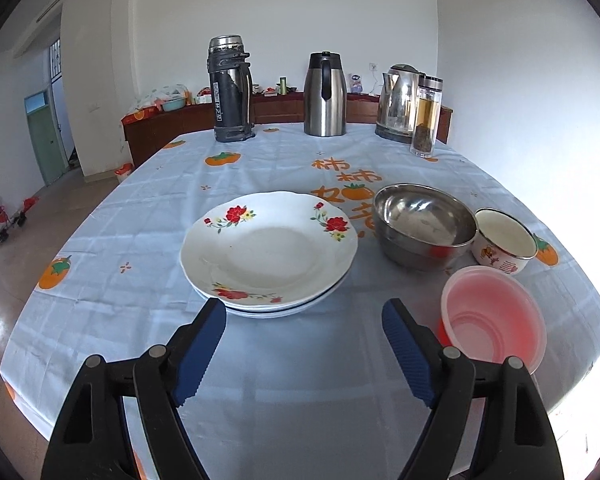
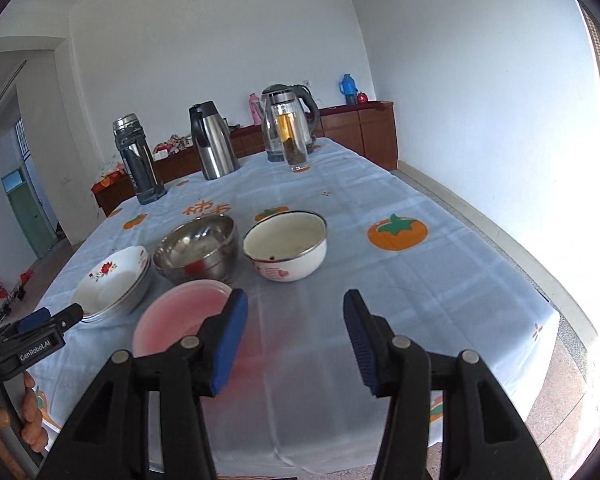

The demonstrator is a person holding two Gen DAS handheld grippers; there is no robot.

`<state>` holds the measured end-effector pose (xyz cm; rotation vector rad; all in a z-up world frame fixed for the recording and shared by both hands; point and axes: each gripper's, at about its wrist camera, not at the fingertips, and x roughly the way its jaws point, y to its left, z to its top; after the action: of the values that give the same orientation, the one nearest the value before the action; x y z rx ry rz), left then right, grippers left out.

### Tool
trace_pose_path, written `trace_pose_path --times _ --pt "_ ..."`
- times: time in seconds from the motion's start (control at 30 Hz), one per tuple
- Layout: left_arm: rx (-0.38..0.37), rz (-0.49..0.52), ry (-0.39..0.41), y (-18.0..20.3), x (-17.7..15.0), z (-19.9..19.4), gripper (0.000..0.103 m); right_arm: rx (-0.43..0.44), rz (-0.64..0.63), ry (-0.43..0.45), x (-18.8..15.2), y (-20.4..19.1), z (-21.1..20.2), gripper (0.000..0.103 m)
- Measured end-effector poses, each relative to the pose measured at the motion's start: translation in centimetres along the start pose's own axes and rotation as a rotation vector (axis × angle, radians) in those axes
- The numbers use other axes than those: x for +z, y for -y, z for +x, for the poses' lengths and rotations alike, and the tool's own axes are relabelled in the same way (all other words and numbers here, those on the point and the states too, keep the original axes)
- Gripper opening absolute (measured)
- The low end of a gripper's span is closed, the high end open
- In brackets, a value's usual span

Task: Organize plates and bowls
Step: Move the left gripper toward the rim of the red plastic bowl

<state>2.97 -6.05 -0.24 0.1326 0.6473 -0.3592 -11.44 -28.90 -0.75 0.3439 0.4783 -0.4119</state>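
A stack of white flowered plates lies on the table ahead of my open, empty left gripper. To its right are a steel bowl, a white enamel bowl and a pink plastic bowl. In the right wrist view my right gripper is open and empty, just right of the pink bowl. Beyond it stand the steel bowl and the enamel bowl. The plates are at the left, with the left gripper near them.
At the table's far end stand a dark thermos, a steel carafe, an electric kettle and a glass tea bottle. The tablecloth is pale blue with orange fruit. A wooden sideboard runs along the back wall.
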Motion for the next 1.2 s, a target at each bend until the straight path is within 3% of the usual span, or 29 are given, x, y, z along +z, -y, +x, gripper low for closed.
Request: trace_pose_path --times 0.13,0.2,0.23,0.43,0.47,0.57,0.6,0.87,0.93,1.07,1.2 --pt "-0.028 -0.004 -0.005 0.7 0.1 0.2 0.082 -0.005 0.008 0.026 0.0 0.9 -0.4 0.059" --pt "-0.023 0.011 -0.002 1.4 0.1 0.4 0.082 -0.015 0.0 0.049 0.1 1.3 -0.5 0.073" --pt "-0.02 0.017 -0.001 1.6 0.1 0.6 0.082 -0.021 -0.007 0.058 0.1 1.4 -0.5 0.075" --pt "-0.054 0.028 -0.021 2.9 0.1 1.3 0.082 -0.009 -0.053 0.06 0.3 1.4 0.2 0.076" --pt "-0.059 0.031 -0.025 3.1 0.1 1.4 0.082 0.006 -0.057 0.045 0.3 1.3 0.5 0.073" --pt "-0.082 0.015 -0.017 3.4 0.2 1.2 0.082 0.036 -0.053 -0.006 0.1 1.3 1.7 0.037" --pt "-0.096 0.006 -0.012 3.5 0.3 1.1 0.082 0.05 -0.043 -0.028 0.0 1.3 2.1 0.03" --pt "-0.156 0.048 -0.053 5.9 0.6 2.0 0.08 0.216 0.02 -0.122 0.0 0.5 4.2 0.032" --pt "-0.179 0.047 -0.078 6.2 0.7 2.5 0.07 0.232 0.017 -0.144 0.0 0.0 4.7 0.032" --pt "-0.219 0.024 -0.133 6.5 0.6 3.6 0.065 0.235 0.009 -0.176 -0.1 -0.8 5.6 0.032" --pt "-0.232 0.042 -0.134 7.0 0.4 3.6 0.063 0.239 0.006 -0.187 -0.3 -0.8 6.0 0.032"
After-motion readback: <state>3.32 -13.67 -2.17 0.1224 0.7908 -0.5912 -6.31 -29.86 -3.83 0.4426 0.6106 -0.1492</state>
